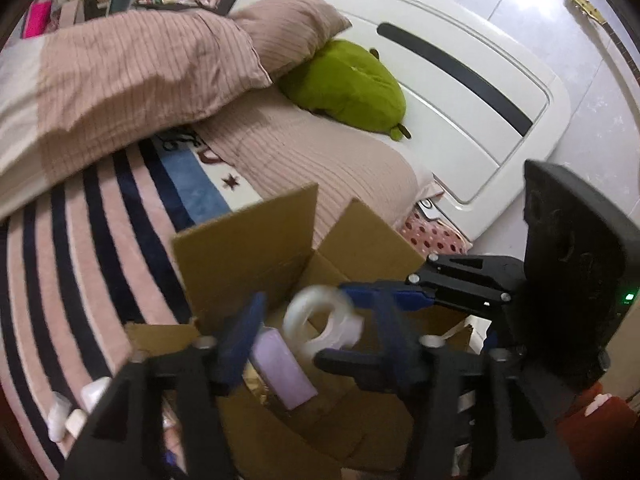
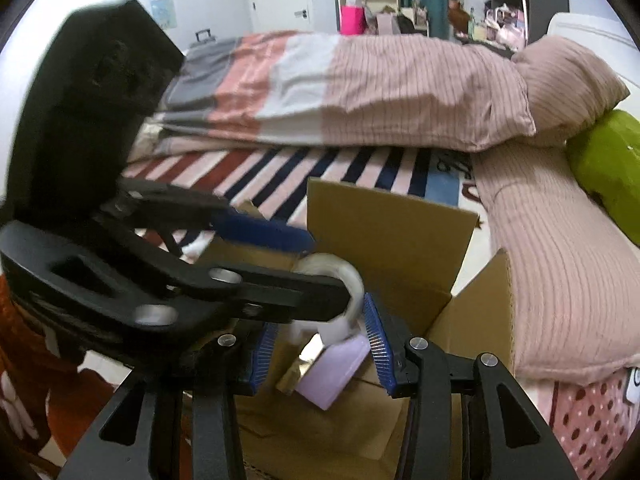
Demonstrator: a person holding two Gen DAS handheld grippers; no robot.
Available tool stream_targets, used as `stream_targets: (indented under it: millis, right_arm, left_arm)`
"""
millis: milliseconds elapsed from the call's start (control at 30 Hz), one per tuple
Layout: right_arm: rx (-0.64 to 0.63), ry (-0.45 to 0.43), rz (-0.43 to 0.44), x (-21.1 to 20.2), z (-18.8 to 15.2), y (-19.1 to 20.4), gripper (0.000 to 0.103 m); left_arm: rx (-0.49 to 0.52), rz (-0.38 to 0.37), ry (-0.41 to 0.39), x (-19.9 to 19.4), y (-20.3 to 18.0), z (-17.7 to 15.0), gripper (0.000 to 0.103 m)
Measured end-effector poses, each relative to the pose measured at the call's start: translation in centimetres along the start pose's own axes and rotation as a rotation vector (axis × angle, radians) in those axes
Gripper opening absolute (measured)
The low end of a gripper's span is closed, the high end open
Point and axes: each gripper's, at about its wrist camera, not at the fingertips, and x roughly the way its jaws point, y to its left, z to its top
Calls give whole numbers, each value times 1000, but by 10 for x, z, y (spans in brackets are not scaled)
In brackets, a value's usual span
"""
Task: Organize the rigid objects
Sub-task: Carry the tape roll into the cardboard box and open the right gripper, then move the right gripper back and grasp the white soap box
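Note:
An open cardboard box [image 1: 244, 236] [image 2: 384, 224] stands on the bed. A lilac block [image 1: 280, 368] [image 2: 332, 372] lies inside it. A clear roll of tape [image 1: 320, 320] [image 2: 344, 280] is in the air over the box, blurred, between the fingers of both grippers. My left gripper [image 1: 316, 340] is open, its blue pads on either side of the roll; it also shows in the right wrist view [image 2: 312, 264]. My right gripper [image 2: 320, 348] is open over the lilac block; in the left wrist view [image 1: 348, 328] it comes in from the right. Neither visibly clamps the roll.
The box sits on a striped blanket [image 1: 100, 248]. A folded pink duvet [image 2: 360, 96], a pillow [image 1: 292, 28] and a green plush toy [image 1: 348, 84] lie behind it. Small white items [image 1: 76, 408] lie on the blanket at lower left. A white headboard [image 1: 460, 92] is to the right.

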Motion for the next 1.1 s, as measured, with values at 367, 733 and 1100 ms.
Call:
stream_targets:
  millis: [367,733,1100]
  right_arm:
    - [-144,-72,-17,-18,15,40,103]
    - [-277,-107,207,20,33,153,103]
    - [-140,121,137,165,-4,173,81]
  left_arm:
    - [-2,128,-135,-79,30,-21,72]
    - [-69,378,-236,-159,103,-98,81]
    - [-266,419,-179,-152,188,-182,81]
